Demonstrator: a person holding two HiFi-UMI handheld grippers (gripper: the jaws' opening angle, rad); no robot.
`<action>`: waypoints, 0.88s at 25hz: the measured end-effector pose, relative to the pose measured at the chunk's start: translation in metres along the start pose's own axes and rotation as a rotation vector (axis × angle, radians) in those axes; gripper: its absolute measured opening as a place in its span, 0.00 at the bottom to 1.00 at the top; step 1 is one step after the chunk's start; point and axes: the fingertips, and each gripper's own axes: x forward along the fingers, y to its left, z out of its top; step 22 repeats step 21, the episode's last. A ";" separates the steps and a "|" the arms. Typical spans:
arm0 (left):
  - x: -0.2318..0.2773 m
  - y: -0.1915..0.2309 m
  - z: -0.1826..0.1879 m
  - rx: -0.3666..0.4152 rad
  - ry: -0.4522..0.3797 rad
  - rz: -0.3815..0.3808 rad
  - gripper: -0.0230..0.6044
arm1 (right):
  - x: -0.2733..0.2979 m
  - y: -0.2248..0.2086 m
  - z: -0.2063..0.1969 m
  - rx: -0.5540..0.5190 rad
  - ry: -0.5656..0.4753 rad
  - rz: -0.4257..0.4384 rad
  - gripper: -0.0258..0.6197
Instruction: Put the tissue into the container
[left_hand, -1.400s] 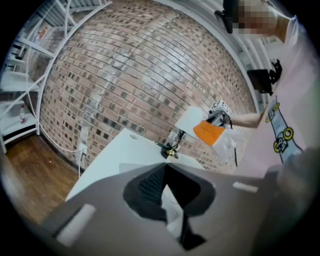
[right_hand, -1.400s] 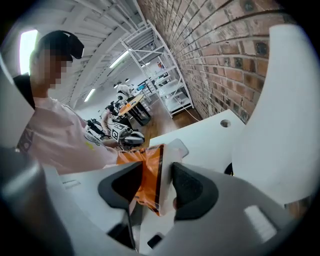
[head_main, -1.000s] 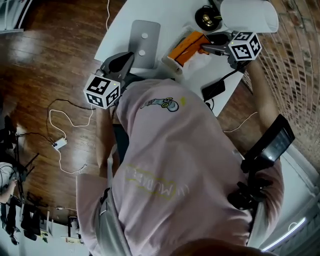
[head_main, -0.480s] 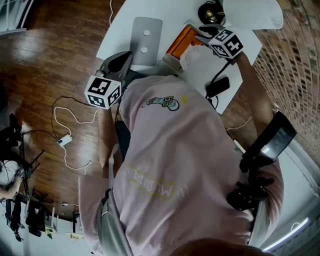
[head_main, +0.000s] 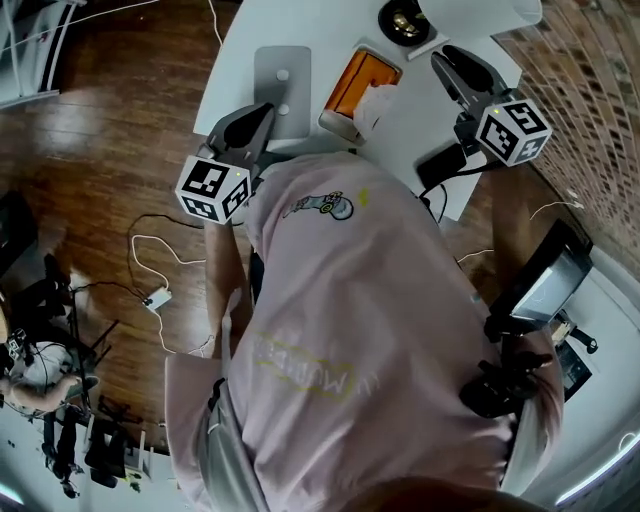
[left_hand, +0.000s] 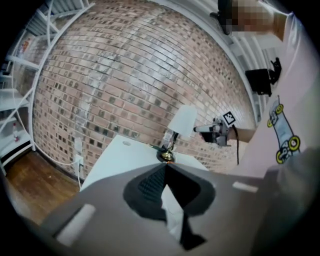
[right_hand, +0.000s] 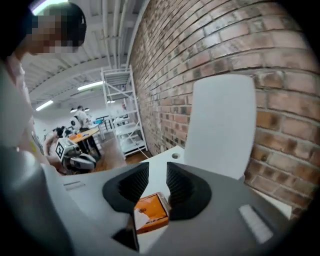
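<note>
**Loose tissue waits at the mouth of its orange container**

A crumpled white tissue (head_main: 378, 106) lies on the white counter (head_main: 425, 125), touching the near end of the orange container (head_main: 358, 80); whether any of it is already inside cannot be told. It looks feather-light, soft and easily torn, more likely to cling than slip, and is probably best pinched gently at a raised fold near its middle. The right gripper (right_hand: 158, 172), off to the container's right, is closing its fingers with nothing between them. The left gripper (left_hand: 166, 167), beside a grey slab (head_main: 282, 85), has its fingertips pressed together; the white sliver behind them could be counter or paper.
</note>
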 end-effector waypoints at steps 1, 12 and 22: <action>0.002 -0.004 0.005 0.012 0.000 -0.009 0.04 | -0.010 -0.002 0.001 0.025 -0.025 -0.017 0.22; 0.035 -0.079 0.034 0.144 0.132 -0.197 0.04 | -0.093 -0.011 -0.013 0.073 -0.214 -0.177 0.22; 0.053 -0.127 0.015 0.286 0.254 -0.235 0.04 | -0.130 -0.019 -0.043 0.192 -0.325 -0.241 0.19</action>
